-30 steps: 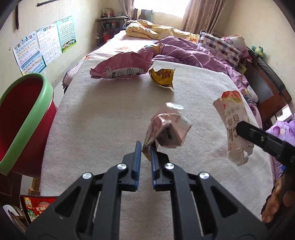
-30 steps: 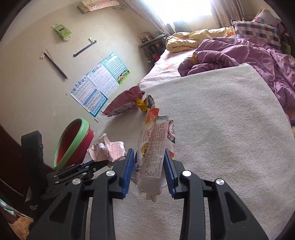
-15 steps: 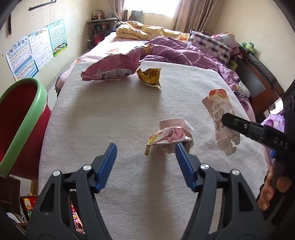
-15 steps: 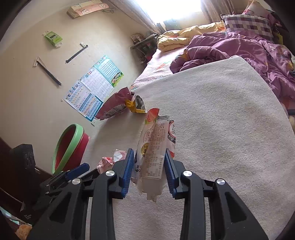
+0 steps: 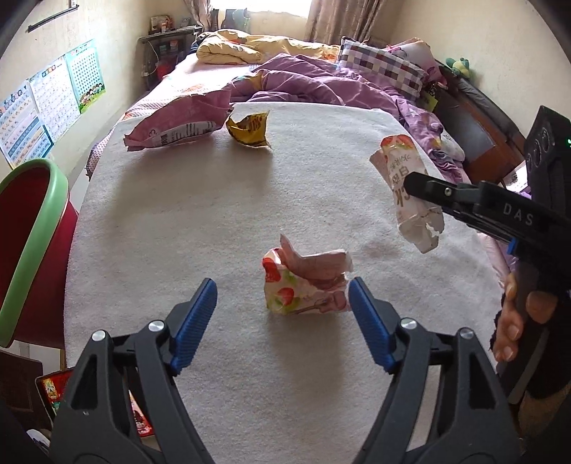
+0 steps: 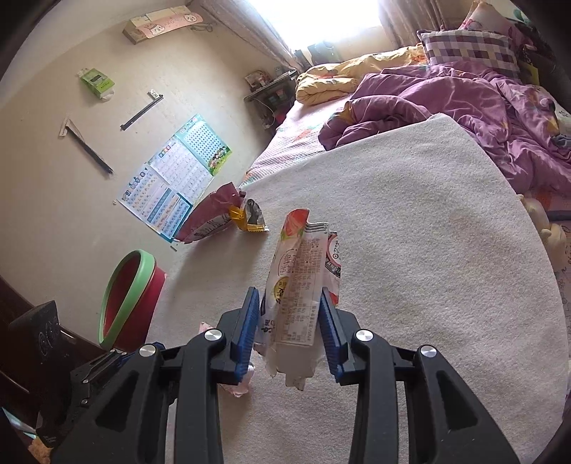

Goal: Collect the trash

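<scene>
Left tool (image 5: pixel 282 314) spread wide around crumpled glossy wrapper (image 5: pixel 307 285); right tool (image 6: pixel 289 328) pinching long flat torn packet (image 6: pixel 299 285).

Daylight is pouring in from the far window (image 6: pixel 314 21), blowing it out w/ glare; soft shadows are falling near; fisheye is bending edges, corners going black.

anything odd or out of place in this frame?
Yes. The crumpled strawberry wrapper lies loose on the blanket between the open jaws of the left gripper, not in the red bin. The right gripper holds a torn white wrapper.
</scene>
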`<state>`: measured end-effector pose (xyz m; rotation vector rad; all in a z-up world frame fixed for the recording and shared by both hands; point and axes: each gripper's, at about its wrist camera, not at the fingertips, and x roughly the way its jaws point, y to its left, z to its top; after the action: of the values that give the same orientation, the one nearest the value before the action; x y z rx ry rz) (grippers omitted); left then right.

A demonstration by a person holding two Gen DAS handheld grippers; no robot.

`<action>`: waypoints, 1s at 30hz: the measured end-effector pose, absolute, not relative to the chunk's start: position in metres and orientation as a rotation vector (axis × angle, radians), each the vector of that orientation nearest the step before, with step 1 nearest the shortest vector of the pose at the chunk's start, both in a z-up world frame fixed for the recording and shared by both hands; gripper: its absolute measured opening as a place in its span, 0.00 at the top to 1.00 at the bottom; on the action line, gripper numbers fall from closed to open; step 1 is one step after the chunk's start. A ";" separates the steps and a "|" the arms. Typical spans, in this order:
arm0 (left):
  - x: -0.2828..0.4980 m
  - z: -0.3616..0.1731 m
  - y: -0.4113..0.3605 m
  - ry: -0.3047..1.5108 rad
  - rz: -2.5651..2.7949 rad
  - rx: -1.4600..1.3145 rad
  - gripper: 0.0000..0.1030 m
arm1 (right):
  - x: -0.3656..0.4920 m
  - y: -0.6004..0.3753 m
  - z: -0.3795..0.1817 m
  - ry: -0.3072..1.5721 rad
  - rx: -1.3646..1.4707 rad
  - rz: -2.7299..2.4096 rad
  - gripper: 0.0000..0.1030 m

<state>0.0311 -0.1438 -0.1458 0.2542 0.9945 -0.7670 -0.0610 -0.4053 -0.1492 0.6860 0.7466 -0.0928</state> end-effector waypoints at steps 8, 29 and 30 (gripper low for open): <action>0.033 -0.178 -0.177 1.051 -0.824 0.239 0.27 | -0.064 -0.401 -0.155 0.744 0.700 -0.088 0.67; 0.033 -0.136 -0.152 0.953 -0.788 0.117 0.63 | -0.065 -0.399 -0.133 0.696 0.677 -0.098 0.67; 0.034 -0.130 -0.145 0.936 -0.776 0.104 0.63 | -0.063 -0.395 -0.130 0.694 0.666 -0.089 0.67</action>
<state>0.0335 -0.1449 -0.1297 0.1041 0.9363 -0.7765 -0.0632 -0.3952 -0.1297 0.6664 0.6943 -0.0890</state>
